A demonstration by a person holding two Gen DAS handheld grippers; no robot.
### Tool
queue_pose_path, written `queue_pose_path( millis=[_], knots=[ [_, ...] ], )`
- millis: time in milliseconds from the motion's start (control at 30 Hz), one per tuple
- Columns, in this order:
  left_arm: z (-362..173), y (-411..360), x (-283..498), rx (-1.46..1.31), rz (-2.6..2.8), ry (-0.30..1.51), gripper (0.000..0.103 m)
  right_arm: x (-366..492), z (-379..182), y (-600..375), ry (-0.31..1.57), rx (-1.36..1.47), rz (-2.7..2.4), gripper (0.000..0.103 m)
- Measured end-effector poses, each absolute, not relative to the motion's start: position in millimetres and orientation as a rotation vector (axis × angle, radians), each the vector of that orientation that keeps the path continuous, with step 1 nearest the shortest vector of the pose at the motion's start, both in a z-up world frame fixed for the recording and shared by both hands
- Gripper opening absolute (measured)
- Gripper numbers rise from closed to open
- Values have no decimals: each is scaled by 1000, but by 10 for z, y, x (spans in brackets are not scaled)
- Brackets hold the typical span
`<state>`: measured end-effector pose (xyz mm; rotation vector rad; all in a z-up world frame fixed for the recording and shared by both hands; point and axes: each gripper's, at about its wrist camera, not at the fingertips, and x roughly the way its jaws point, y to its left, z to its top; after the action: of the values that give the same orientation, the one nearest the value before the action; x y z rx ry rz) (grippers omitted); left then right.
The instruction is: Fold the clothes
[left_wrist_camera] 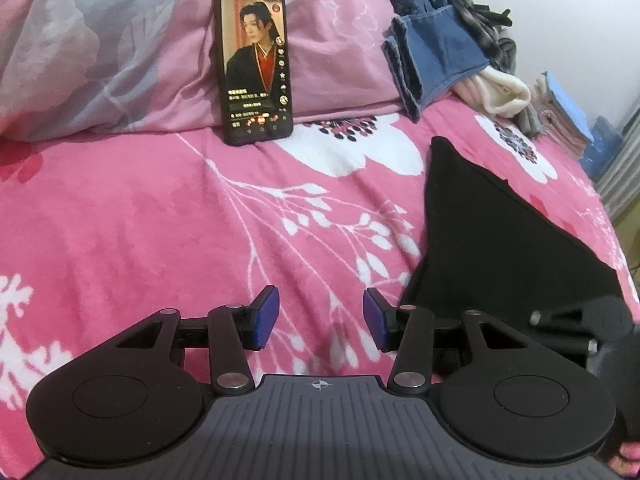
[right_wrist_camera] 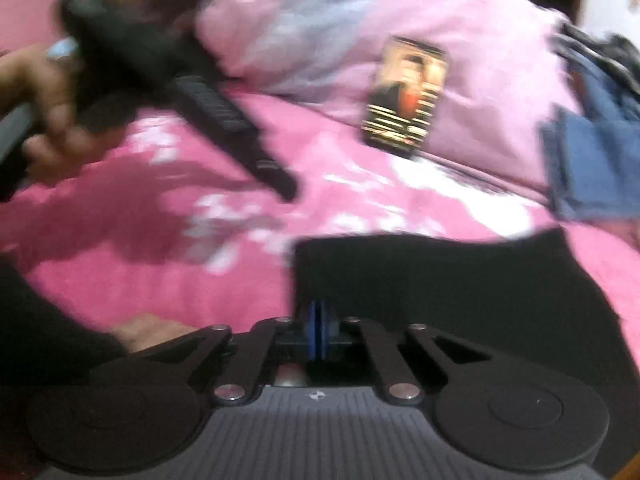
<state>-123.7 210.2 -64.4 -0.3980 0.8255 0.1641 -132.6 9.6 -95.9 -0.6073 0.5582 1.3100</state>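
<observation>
Hovering wide apart, the left tool (left_wrist_camera: 320,316) is empty — the right tool (right_wrist_camera: 319,330) pinches the black garment (right_wrist_camera: 460,292).

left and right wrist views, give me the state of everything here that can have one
left gripper: open, empty, over the pink sheet
right gripper: pads together; blurred, grip on cloth unclear
black garment: flat on the sheet, partly folded
phone: screen on, upright, leaning on the pillow
jeans: unfolded, heaped at the back

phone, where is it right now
In the left wrist view the phone stands upright against the pink pillow, upper centre, left of the jeans.
</observation>
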Motion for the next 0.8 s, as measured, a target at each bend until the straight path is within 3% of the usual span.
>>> queue_pose_path(
  millis=[200,400,467,600,733,800],
  knots=[
    [-589,2140,-1262,-374,176,804,46,-1183,-790,169,518,-493,1262,2],
    [-541,2079,-1218,-348,166,788,47,-1116,-978,281,730,-426,1380,2],
    [-489,2027,-1188,-336,143,769,48,-1073,-868,135,793,-260,1432,2],
    [-365,1789,-1079,-294,36,746,52,-686,-691,-618,863,5,1228,3],
    [-351,1390,-951,-226,-99,750,67,-267,-612,-1803,897,318,844,3],
    [-400,1129,-875,-172,-159,765,68,-177,-594,-2332,905,439,695,3]
  ],
)
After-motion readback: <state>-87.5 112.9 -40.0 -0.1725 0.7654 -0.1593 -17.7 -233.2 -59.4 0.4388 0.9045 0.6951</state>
